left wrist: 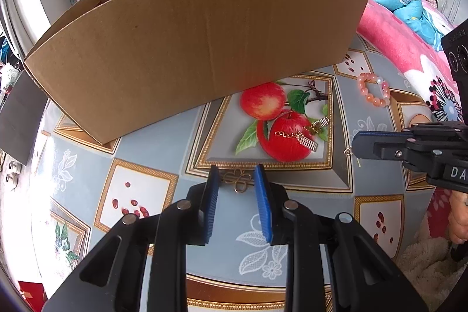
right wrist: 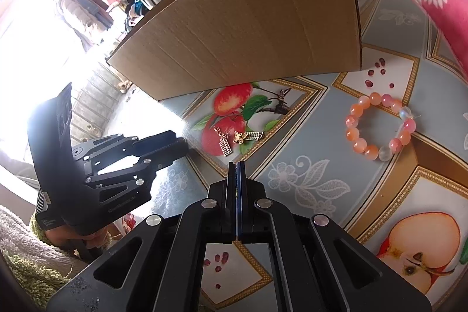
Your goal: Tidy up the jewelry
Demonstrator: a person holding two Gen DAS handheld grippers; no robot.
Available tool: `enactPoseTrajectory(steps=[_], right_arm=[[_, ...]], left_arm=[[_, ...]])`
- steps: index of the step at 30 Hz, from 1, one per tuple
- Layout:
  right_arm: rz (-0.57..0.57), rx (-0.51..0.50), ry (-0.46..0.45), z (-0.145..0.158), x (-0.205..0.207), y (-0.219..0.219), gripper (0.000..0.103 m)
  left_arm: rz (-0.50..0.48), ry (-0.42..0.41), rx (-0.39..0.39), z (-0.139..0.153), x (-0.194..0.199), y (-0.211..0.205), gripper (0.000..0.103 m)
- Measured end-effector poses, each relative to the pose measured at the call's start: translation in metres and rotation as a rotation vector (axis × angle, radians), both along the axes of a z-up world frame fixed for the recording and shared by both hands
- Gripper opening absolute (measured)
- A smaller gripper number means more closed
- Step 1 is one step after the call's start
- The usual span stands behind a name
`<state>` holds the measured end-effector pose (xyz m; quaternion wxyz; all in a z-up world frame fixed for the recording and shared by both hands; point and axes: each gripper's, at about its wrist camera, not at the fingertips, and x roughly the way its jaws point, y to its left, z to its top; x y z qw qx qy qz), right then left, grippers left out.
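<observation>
One gold knot charm (left wrist: 237, 179) between left tool's (left wrist: 236, 174) pads, left view only.

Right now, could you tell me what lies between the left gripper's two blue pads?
A small gold knot-shaped charm lies on the tablecloth between the left gripper's pads, not visibly touched by either. The left wrist view shows it.

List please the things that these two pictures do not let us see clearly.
- Inside of the cardboard box: hidden in both views by its near wall.
- Gold knot charm between the left tongs: its near part may be hidden in the left wrist view; any contact with the pads is unclear.
- Left tongs tips in the right wrist view: lost in window glare.
- Small gold piece beside the right tongs: too small to identify.
</observation>
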<state>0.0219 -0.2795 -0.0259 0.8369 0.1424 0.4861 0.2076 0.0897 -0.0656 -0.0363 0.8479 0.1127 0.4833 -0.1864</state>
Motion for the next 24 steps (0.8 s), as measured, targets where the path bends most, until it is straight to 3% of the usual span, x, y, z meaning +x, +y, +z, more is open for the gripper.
enactPoseTrajectory(steps=[21, 23, 24], right_arm=[[-0.007, -0.008, -0.008, 0.0043, 0.0012, 0.0048, 0.0], [-0.008, -0.009, -0.008, 0.0042, 0.0015, 0.0045, 0.0], [-0.009, -0.01, -0.009, 0.0043, 0.0018, 0.0046, 0.0]], left_arm=[[-0.017, -0.031, 0.007, 0.0004, -0.0036, -0.0006, 0.019], [-0.021, -0.034, 0.004, 0.001, -0.0038, -0.0004, 0.006], [-0.024, -0.031, 0.004, 0.001, -0.0038, -0.0006, 0.006]])
